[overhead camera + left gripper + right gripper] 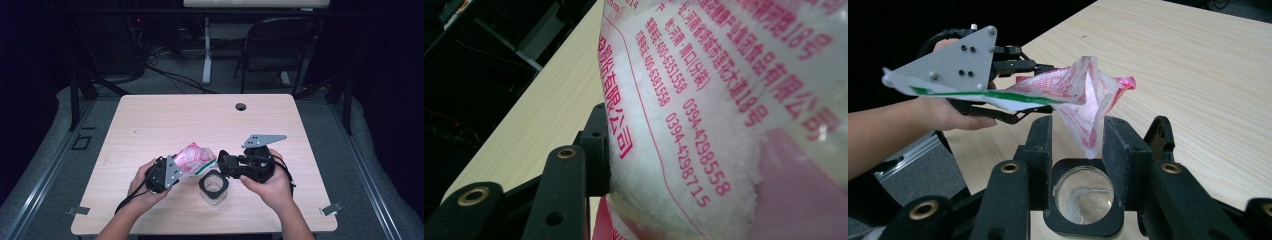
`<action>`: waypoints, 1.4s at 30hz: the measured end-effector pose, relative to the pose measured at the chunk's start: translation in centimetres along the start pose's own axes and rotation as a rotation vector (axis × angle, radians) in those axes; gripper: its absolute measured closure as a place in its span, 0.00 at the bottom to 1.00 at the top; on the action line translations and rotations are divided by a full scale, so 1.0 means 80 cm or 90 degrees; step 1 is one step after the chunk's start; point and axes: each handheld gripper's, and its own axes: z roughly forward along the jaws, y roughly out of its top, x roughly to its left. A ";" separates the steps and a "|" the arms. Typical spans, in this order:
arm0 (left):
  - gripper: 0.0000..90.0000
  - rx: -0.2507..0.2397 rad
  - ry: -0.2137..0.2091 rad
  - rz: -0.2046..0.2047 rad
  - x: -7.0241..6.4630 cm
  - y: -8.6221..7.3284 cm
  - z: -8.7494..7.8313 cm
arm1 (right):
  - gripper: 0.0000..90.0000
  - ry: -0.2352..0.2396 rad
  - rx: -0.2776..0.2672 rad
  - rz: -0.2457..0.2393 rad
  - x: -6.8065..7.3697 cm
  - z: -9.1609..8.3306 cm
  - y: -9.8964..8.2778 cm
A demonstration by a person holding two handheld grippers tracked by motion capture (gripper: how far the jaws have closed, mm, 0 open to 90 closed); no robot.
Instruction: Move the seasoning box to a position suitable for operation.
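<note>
My left gripper (172, 172) fingers pinching the pink-printed bag (194, 158), tilted over the glass jar (214, 186) on the surface (165, 120), my right gripper (1078, 150) fingers spread beside the bag's corner

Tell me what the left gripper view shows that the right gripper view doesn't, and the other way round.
Left gripper view: pink print and white grains inside the bag, pressed against a black jaw. Right gripper view: the bag's open corner hanging over a clear jar, between the right gripper's jaws, and the left gripper clamping the bag. Both share the bag and the wooden table.
</note>
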 end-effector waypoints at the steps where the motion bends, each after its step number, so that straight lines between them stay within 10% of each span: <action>1: 0.64 0.000 -0.003 -0.004 0.000 0.000 0.001 | 0.73 0.001 0.000 0.000 0.001 0.000 0.000; 42: 0.64 0.036 -0.020 0.046 -0.010 0.002 0.005 | 0.55 -0.052 0.019 -0.168 0.043 0.021 0.003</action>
